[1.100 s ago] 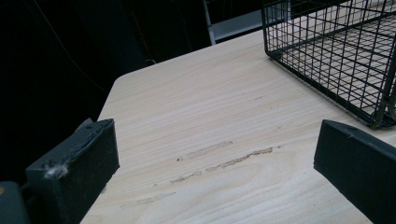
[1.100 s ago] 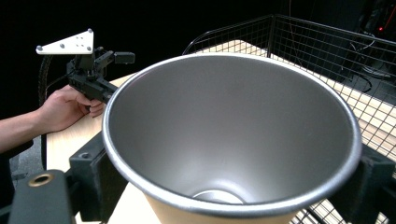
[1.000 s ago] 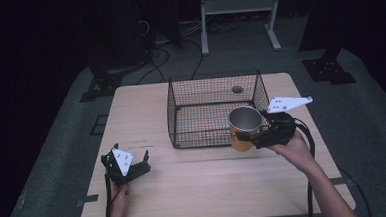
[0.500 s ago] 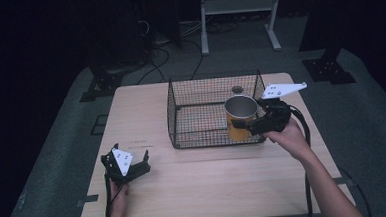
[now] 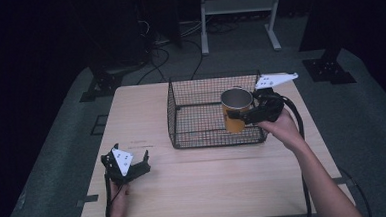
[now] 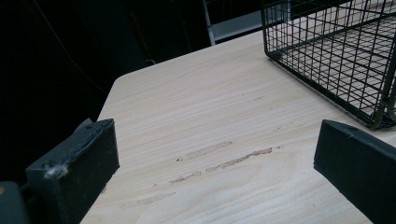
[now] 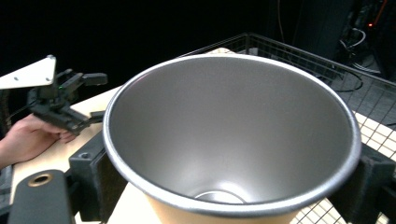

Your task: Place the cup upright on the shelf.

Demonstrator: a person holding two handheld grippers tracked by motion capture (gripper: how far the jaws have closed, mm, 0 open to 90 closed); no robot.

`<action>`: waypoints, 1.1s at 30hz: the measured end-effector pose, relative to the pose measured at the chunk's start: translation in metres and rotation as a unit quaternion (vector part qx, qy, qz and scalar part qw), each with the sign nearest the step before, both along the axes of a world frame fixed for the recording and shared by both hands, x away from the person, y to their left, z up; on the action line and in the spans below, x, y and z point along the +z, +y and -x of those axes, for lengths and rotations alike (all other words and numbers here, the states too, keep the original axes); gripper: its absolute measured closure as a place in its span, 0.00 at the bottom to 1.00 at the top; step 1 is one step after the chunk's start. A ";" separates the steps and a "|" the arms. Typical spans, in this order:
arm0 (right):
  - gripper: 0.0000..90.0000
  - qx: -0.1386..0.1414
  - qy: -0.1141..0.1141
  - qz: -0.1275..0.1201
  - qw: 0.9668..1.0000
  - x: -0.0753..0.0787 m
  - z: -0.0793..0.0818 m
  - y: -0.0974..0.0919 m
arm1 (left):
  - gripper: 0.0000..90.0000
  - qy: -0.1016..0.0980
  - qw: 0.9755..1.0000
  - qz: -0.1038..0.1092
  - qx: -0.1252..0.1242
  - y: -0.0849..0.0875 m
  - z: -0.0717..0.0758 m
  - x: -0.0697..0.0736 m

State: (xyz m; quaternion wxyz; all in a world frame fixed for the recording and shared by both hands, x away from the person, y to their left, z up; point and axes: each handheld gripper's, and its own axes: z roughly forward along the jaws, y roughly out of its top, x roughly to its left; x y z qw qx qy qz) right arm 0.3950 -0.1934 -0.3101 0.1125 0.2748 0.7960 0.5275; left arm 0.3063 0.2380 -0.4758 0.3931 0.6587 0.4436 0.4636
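A metal cup (image 5: 237, 111) with an orange outside and a steel inside hangs upright over the right end of the black wire basket (image 5: 171, 114). My right gripper (image 5: 235, 117) is shut on it, one pad on either side just under the rim. In the right gripper view the cup's mouth (image 7: 233, 130) opens close before the camera, between the two pads of the right gripper (image 7: 231, 186). My left gripper (image 5: 145, 162) rests on the table's front left, open, nothing in it. In its own view the left gripper (image 6: 215, 177) has bare wood between wide jaws.
The wooden table (image 5: 210, 187) carries the basket at its far middle. A basket corner (image 6: 327, 60) stands ahead and to the right of the left jaws. Beyond the table are a dark floor, cables and a white stand (image 5: 238, 6).
The right gripper has carried the cup away from the person and a little up, from the basket's front right corner to over its right end. The left gripper has stayed put.
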 end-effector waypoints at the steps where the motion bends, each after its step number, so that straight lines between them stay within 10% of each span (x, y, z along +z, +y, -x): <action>1: 0.14 -0.002 0.000 0.000 1.000 0.000 -0.002 0.001 | 0.00 0.000 1.000 0.000 0.000 0.000 0.000 0.000; 33: 0.13 -0.014 0.041 0.021 0.999 -0.031 -0.098 0.040 | 0.00 0.000 1.000 0.011 0.002 0.003 0.000 0.001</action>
